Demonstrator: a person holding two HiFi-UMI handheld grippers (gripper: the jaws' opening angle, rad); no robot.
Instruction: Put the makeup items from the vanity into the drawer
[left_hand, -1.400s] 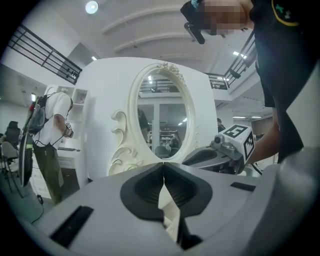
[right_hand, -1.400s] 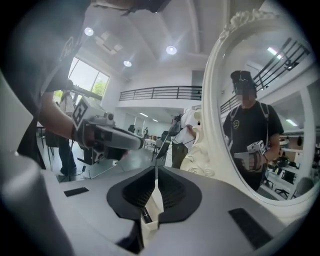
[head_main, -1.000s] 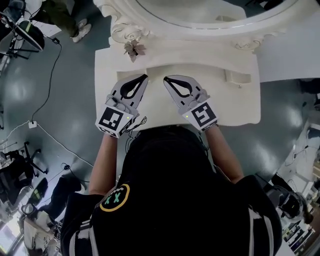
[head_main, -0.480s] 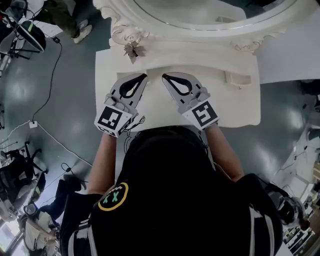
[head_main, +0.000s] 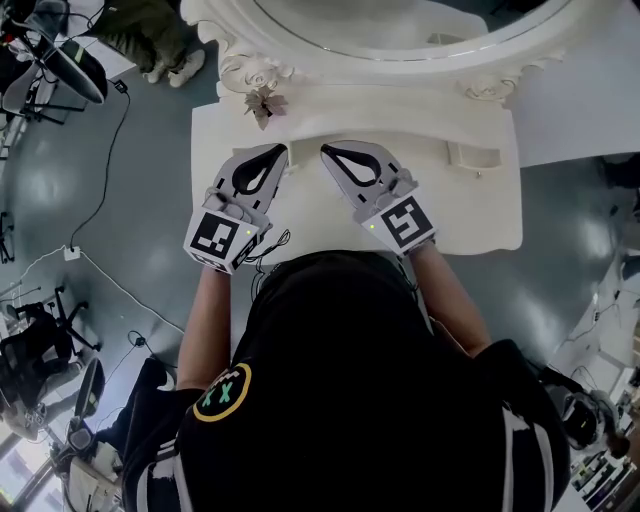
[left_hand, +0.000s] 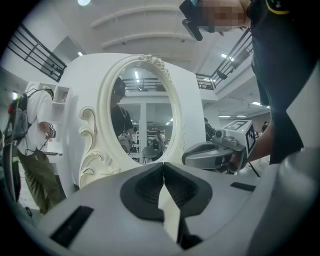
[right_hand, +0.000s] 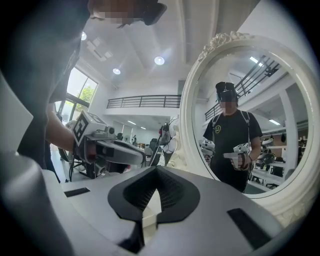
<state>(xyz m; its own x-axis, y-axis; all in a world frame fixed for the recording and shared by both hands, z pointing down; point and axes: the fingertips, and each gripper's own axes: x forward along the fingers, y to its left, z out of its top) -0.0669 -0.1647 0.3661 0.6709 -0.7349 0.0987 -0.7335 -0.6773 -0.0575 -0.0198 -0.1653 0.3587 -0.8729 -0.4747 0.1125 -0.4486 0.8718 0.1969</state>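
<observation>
Both grippers hover side by side over the white vanity top (head_main: 470, 215), close in front of the person. My left gripper (head_main: 286, 149) is shut with nothing between its jaws, its tips meeting in the left gripper view (left_hand: 163, 165). My right gripper (head_main: 324, 151) is also shut and empty, as its own view shows (right_hand: 156, 170). The tips of the two point toward each other, a small gap apart. I make out no makeup items on the vanity, and no open drawer shows. Each gripper sees the other: the right gripper (left_hand: 216, 155), the left gripper (right_hand: 107, 148).
An oval mirror in an ornate white frame (head_main: 300, 45) stands at the back of the vanity. A small brown flower-like ornament (head_main: 262, 100) sits at the back left. A small white block (head_main: 472, 155) lies at the back right. Cables run over the grey floor (head_main: 60, 180) at left.
Both grippers have drifted slightly farther onto the vanity top, toward the mirror. Their jaws have stayed shut and empty.
</observation>
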